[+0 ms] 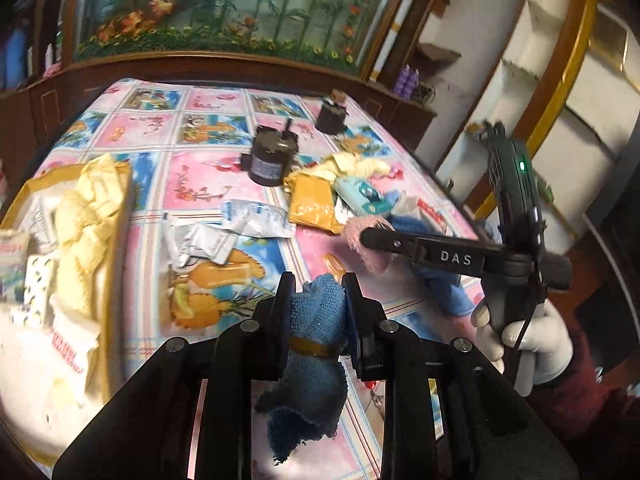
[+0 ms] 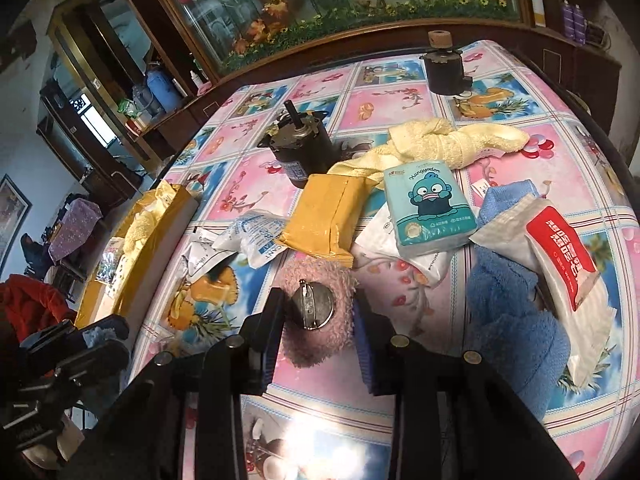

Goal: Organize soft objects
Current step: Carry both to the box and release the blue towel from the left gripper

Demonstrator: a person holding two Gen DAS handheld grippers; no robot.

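Left wrist view: your box (image 1: pixel 116 216) holds a yellow towel (image 1: pixel 86 216) and packets. Your left gripper (image 1: pixel 318 296) pinches a blue cloth (image 1: pixel 316 320) above the flowery table (image 1: pixel 200 184). Your right gripper (image 2: pixel 316 320) squeezes a pink puff (image 2: pixel 316 280).

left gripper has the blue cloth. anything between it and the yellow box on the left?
Nothing visible does. The left gripper is shut on the blue cloth, and only bare tablecloth lies toward the yellow box. The white sachets lie further back, off that line. The box already holds a yellow towel and packets.
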